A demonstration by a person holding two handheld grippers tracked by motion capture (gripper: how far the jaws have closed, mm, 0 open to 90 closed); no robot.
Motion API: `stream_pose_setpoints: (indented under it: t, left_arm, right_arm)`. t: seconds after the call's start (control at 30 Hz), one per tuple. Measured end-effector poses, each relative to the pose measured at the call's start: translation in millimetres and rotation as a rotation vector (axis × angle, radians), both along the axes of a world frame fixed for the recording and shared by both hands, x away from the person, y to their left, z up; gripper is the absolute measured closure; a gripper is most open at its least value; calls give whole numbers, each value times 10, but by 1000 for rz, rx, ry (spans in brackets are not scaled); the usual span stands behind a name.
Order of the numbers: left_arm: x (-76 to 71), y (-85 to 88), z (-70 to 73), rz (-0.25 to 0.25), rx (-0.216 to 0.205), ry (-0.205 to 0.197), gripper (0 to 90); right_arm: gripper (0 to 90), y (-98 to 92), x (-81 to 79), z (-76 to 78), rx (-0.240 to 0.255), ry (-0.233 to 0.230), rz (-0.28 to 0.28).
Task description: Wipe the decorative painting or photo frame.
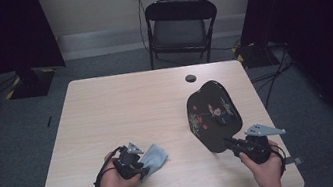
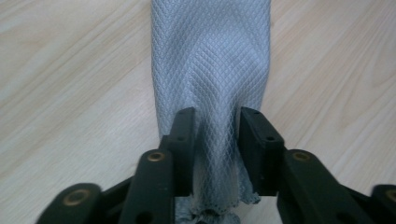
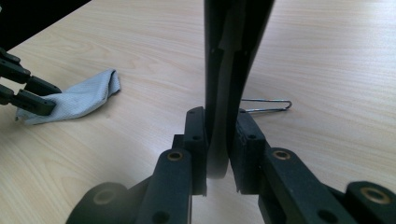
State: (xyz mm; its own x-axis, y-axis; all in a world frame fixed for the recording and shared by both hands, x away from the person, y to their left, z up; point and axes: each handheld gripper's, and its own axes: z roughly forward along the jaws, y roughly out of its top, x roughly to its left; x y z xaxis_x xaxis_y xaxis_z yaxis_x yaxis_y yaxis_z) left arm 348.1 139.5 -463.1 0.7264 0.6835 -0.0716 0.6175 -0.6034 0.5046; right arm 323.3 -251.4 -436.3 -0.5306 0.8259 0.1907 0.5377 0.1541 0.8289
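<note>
The person stood at the near edge of the wooden table (image 1: 121, 105) with 2 hand-held grippers, and the work in hand looked like wiping the black lacquered tray (image 1: 212, 114) with the grey cloth (image 1: 155, 158). The right gripper (image 1: 232, 144) was clamped on the near rim of the tray, both jaws pressed against its thin edge, so the tray stood tilted up on the table rather than lying flat; in the right gripper view the rim (image 3: 224, 93) rose straight up between the jaws. Its long axis ran away from that hand toward the far side of the table, and its decorated face was turned to the left, toward the cloth. A thin wire piece (image 3: 266, 106) lay on the table beyond it. The left gripper (image 1: 139, 171) sat near the front left, well apart from the tray, with the cloth (image 2: 210, 70) stretched out ahead of it, long axis straight along the jaws and pointing roughly at the tray. Its jaws stood a little apart around the bunched near end of the cloth, and I could not tell whether the pads still pressed on it. I judged the left hand would have to carry the cloth rightward to meet the face that the right one presented.
</note>
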Motion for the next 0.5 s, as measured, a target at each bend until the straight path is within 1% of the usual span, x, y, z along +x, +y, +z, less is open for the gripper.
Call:
stream_pose_setpoints:
  t: [0.03,0.07,0.1,0.13,0.2,0.23,0.3,0.33,0.37,0.4,0.47,0.5]
  left_arm:
    - [-2,0,5,-5,25,-4,656]
    - [0,7,-4,-15,19,3,650]
    - [-10,9,-13,-6,17,-9,658]
    - [-9,22,-16,-14,22,-18,685]
    - [-24,12,-19,-8,39,-37,739]
    - [-27,3,-12,-10,54,-35,765]
    - [-20,-26,11,3,73,-9,802]
    - [-3,-33,21,12,63,20,812]
    - [17,-39,38,20,39,63,816]
    - [26,-50,50,23,-1,88,818]
    - [45,-72,97,10,-49,99,819]
    - [55,-93,131,6,-62,93,819]
  right_arm:
    - [784,-1,-1,0,-2,-2,1]
    - [784,-3,-2,0,-2,-1,1]
    - [784,-2,-2,0,-4,-1,0]
    - [785,0,-2,0,-5,-2,0]
    - [786,5,-4,-1,-4,-3,-3]
    - [786,6,-5,0,-5,-4,-3]
    - [787,9,-5,0,-5,-6,-4]
    - [787,9,-3,-1,-2,-7,-6]
    - [787,8,-4,0,-3,-5,-5]
    - [787,9,-5,0,-4,-5,-5]
    - [788,12,-6,2,-6,-6,-2]
    - [787,14,-7,4,-7,-5,-2]
